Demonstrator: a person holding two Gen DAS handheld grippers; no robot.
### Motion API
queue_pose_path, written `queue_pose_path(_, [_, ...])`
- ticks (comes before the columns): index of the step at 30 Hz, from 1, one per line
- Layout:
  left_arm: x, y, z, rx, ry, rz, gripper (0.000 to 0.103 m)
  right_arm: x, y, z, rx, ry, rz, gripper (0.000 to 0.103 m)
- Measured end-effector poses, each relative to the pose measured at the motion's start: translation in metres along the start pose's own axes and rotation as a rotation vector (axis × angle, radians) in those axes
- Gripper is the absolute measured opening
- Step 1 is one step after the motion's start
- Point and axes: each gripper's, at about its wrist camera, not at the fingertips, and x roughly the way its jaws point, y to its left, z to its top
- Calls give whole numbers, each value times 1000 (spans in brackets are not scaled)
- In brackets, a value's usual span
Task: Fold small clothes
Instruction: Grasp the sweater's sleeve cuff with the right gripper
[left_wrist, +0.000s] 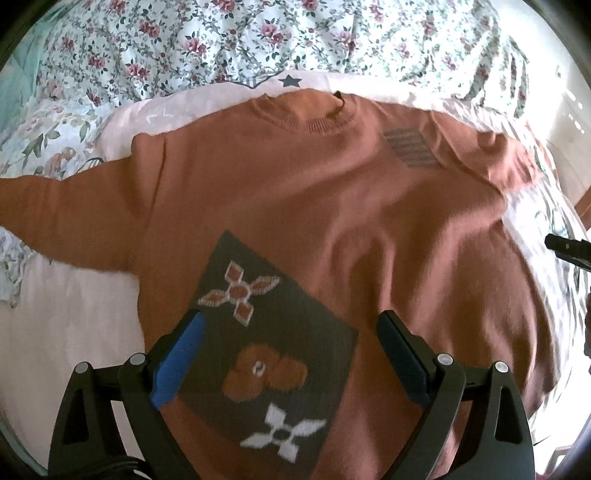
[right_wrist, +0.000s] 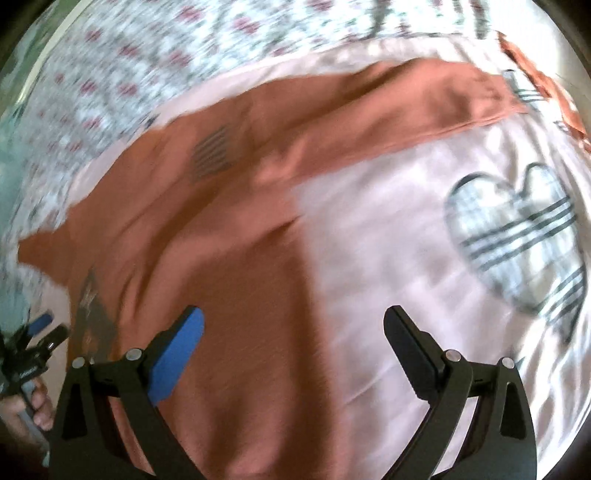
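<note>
A rust-orange sweater lies face up on a pale pink bed cover, collar at the far side. Its front bears a dark patch with flower motifs and a small striped label. One sleeve stretches out to the left. My left gripper hovers open over the dark patch, nothing between its fingers. In the right wrist view, my right gripper is open above the sweater at its right side edge, with the right sleeve stretched out beyond it.
A floral quilt is bunched behind the sweater. The pink cover carries a plaid heart print. A hand holds the left gripper at the lower left of the right wrist view. The right gripper's tip shows at the left view's right edge.
</note>
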Motion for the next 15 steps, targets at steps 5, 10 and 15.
queue_pose_path(5, [5, -3, 24, -35, -4, -8, 94, 12, -71, 59, 144, -54, -48, 75])
queue_pose_path(10, [19, -9, 38, -51, 32, 3, 94, 18, -143, 109, 299, -130, -105, 57])
queue_pose_path(15, [33, -21, 43, -28, 67, 25, 94, 34, -221, 148, 531, -213, -114, 50])
